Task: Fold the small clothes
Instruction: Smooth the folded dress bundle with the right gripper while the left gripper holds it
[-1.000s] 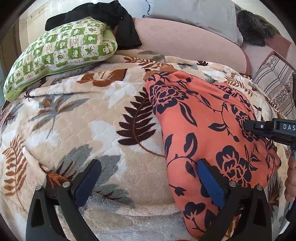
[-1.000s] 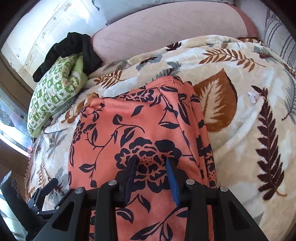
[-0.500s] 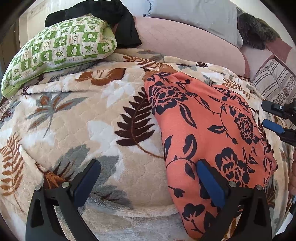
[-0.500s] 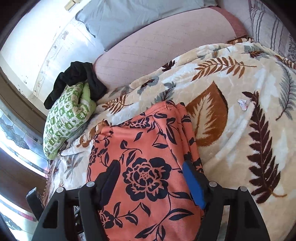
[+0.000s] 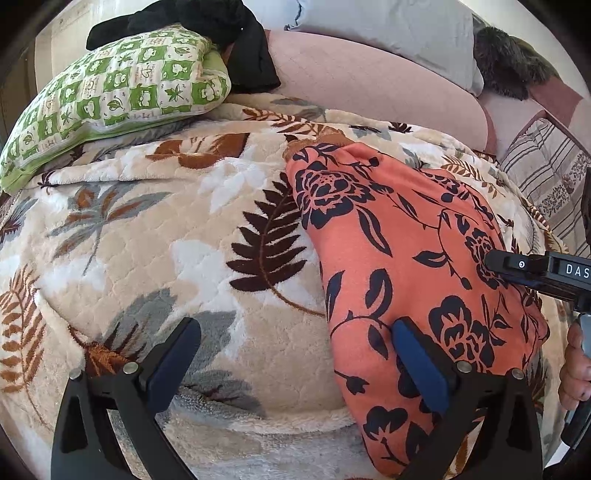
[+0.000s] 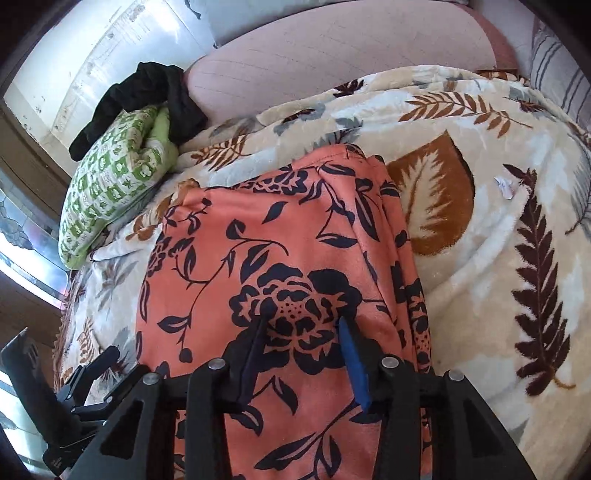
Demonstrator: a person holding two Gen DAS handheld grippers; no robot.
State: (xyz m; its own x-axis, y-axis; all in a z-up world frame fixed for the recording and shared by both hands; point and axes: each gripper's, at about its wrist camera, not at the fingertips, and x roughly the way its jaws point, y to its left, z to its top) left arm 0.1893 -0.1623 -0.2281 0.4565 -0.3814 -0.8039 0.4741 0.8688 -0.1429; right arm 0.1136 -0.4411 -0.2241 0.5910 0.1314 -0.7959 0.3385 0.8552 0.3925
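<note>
An orange garment with dark blue flowers (image 5: 399, 258) lies folded on the leaf-print blanket (image 5: 147, 251); it also shows in the right wrist view (image 6: 280, 258). My left gripper (image 5: 295, 354) is wide open at the garment's left front edge, its right finger over the cloth, its left finger over the blanket. My right gripper (image 6: 303, 325) hovers low over the middle of the garment with its jaws partly open and nothing between them. Its black body shows at the right edge of the left wrist view (image 5: 535, 273).
A green patterned pillow (image 5: 110, 96) with a black garment (image 5: 221, 33) on it lies at the back left. A pink bolster (image 5: 369, 81) and grey pillow (image 5: 388, 26) line the back. A striped cushion (image 5: 546, 177) sits at the right. A small white scrap (image 6: 504, 186) lies on the blanket.
My right gripper lifted away and opened wide half a second ago, then came back down over the garment's middle with narrower jaws. The left gripper barely moved.
</note>
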